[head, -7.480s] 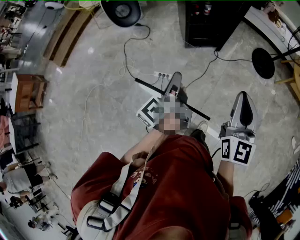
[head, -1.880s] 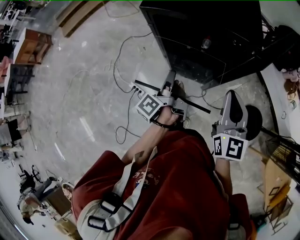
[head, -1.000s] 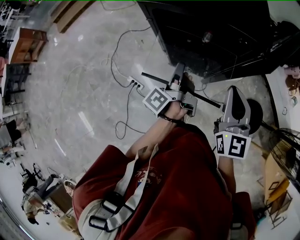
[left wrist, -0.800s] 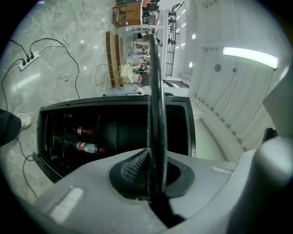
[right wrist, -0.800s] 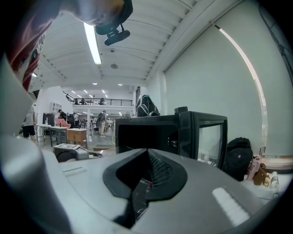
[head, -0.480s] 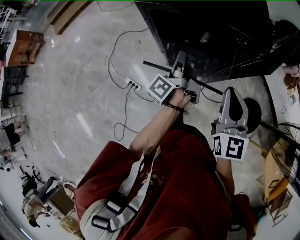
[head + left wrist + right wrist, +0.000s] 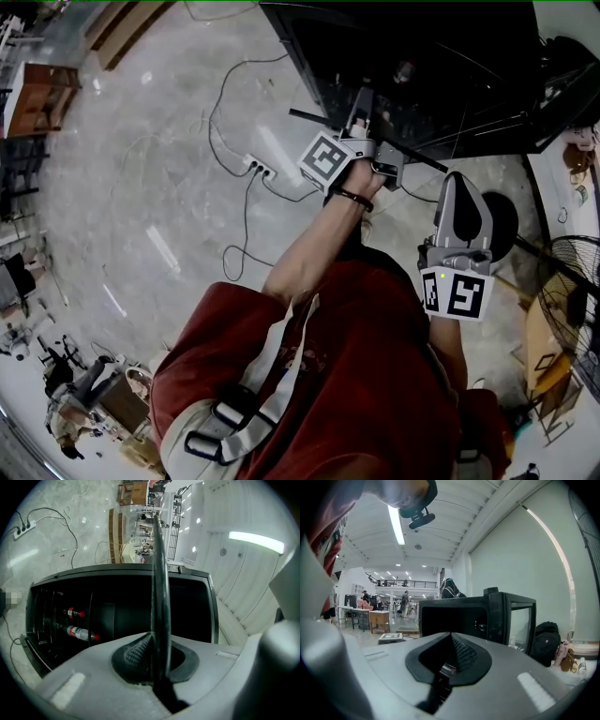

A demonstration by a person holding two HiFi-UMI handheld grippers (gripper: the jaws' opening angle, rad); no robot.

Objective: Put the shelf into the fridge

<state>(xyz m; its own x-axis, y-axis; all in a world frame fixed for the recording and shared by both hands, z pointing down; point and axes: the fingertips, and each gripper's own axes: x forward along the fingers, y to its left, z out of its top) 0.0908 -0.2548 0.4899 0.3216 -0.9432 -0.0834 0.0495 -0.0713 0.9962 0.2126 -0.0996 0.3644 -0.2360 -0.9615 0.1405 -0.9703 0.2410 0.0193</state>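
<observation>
The shelf [image 7: 419, 157] is a thin dark pane, seen almost edge-on as a line across my left gripper [image 7: 362, 101]. That gripper is shut on the shelf's edge and holds it just in front of the black fridge [image 7: 375, 47]. In the left gripper view the shelf [image 7: 159, 573] stands as a dark vertical bar between the pads of my left gripper [image 7: 157, 656]. Behind it the fridge [image 7: 117, 578] is open, with two red-capped bottles [image 7: 79, 633] inside. My right gripper [image 7: 461, 202] hangs lower right, shut and empty, and in its own view my right gripper [image 7: 451, 641] points at the fridge [image 7: 454, 613].
A white power strip [image 7: 257, 169] with trailing cables lies on the marble floor left of the fridge. A round black stand base [image 7: 502, 223] and a fan [image 7: 572, 281] sit at the right. A black backpack [image 7: 546, 641] rests beside the fridge's glass door [image 7: 520, 618].
The person has walked up to the fridge. Over the last second my left gripper has carried the shelf up and forward toward the fridge opening. The right gripper has barely moved.
</observation>
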